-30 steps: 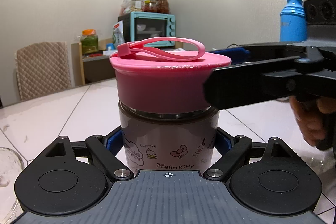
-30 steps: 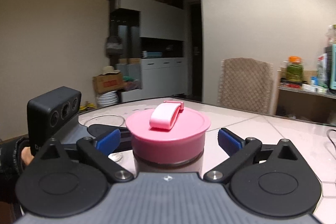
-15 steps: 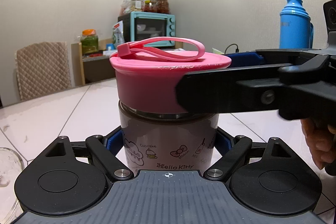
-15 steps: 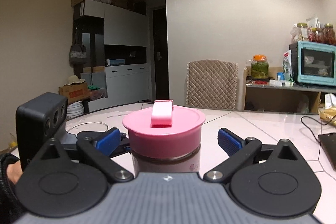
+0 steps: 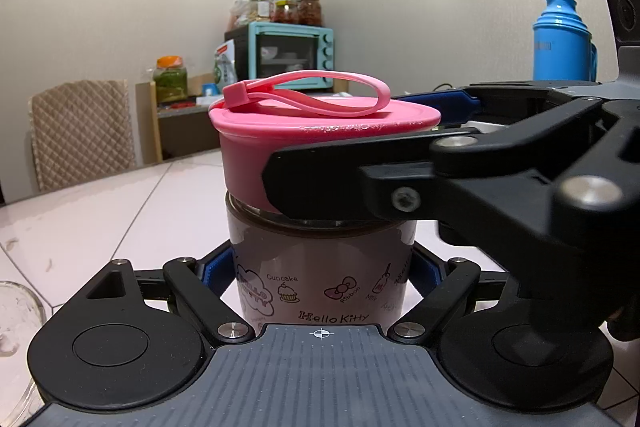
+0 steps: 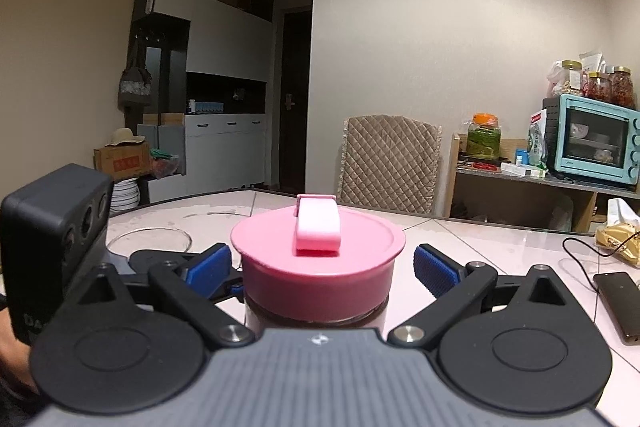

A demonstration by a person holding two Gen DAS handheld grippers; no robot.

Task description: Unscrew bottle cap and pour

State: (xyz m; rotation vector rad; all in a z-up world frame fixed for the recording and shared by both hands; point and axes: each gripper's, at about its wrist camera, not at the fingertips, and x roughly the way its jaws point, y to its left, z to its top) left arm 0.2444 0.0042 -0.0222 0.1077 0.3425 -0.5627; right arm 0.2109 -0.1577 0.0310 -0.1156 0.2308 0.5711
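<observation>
A glass Hello Kitty bottle [image 5: 320, 267] with a pink cap [image 5: 256, 143] and pink strap loop stands upright on the white table. My left gripper [image 5: 320, 273] is shut on the bottle's body, its blue pads pressed to both sides. My right gripper [image 6: 320, 269] is open and straddles the pink cap [image 6: 318, 267]. Its blue pads [image 6: 434, 271] stand a little clear of the cap on each side. In the left wrist view the right gripper's black finger [image 5: 360, 183] crosses in front of the cap.
A clear glass vessel [image 5: 16, 311] sits at the left table edge, and its rim shows in the right wrist view [image 6: 148, 239]. A phone [image 6: 618, 301] and cable lie at right. A blue thermos [image 5: 562, 39], a chair [image 6: 388, 159] and an oven shelf stand behind.
My right gripper has swung around the cap, so its view has turned rightward and its finger now covers more of the cap. The left gripper and bottle have stayed still.
</observation>
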